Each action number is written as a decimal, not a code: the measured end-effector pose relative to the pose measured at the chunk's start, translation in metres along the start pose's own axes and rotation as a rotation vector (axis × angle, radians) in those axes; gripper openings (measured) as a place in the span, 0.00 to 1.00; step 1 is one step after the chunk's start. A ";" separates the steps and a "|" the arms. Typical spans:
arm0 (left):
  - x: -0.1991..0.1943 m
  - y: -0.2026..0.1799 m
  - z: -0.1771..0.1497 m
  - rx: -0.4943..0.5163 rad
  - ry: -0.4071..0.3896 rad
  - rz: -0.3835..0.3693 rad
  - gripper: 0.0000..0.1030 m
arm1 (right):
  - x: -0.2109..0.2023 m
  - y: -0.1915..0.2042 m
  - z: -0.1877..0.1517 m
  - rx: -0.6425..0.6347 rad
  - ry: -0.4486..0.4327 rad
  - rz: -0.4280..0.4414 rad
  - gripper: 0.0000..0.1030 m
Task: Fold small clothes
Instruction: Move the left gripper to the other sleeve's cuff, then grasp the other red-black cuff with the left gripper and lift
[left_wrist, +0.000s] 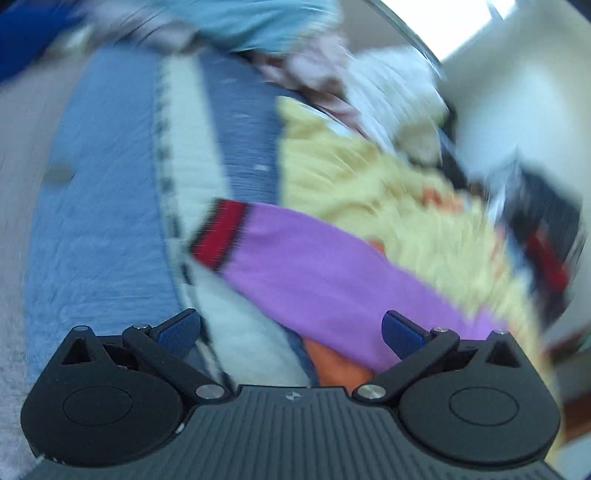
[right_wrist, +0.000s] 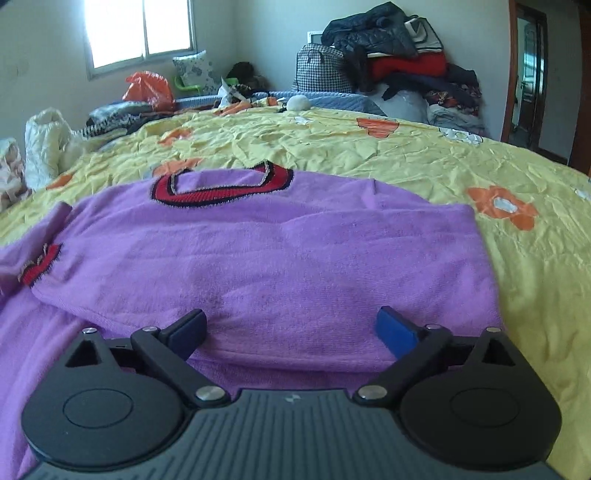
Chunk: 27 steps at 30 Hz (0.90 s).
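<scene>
A purple sweater (right_wrist: 280, 251) with a red and black collar (right_wrist: 221, 184) lies flat on the yellow flowered bedspread (right_wrist: 369, 147), its right side folded in over the body. A red cuff (right_wrist: 38, 267) shows at its left. My right gripper (right_wrist: 291, 328) stands open just above the sweater's near part, nothing between its fingers. In the blurred left wrist view a purple sleeve (left_wrist: 332, 280) with a red cuff (left_wrist: 218, 236) stretches across the bedding. My left gripper (left_wrist: 291, 332) is open over it, its pads apart from the cloth.
A blue and white blanket (left_wrist: 110, 206) lies left of the sleeve. A heap of clothes and a checked bag (right_wrist: 388, 62) stands at the far side of the bed. An orange bag (right_wrist: 147, 86) and white bags (right_wrist: 44, 140) sit by the window.
</scene>
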<state>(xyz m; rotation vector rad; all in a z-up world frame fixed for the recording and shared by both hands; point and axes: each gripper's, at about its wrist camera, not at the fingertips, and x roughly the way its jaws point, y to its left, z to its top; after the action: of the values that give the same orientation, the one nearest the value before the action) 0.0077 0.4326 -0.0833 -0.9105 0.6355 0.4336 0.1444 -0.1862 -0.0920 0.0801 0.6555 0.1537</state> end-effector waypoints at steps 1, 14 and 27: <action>0.001 0.013 0.004 -0.074 -0.004 -0.029 1.00 | -0.001 -0.002 0.000 0.012 -0.004 0.009 0.96; 0.046 0.035 0.048 -0.324 0.025 -0.208 0.36 | -0.003 -0.001 -0.001 0.012 -0.013 0.010 0.97; -0.004 -0.075 0.039 -0.046 -0.096 -0.251 0.03 | 0.000 0.002 -0.002 -0.011 0.002 -0.004 1.00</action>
<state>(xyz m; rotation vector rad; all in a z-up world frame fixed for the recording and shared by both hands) 0.0620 0.4238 -0.0186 -0.9931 0.4186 0.2659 0.1427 -0.1840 -0.0927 0.0679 0.6571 0.1540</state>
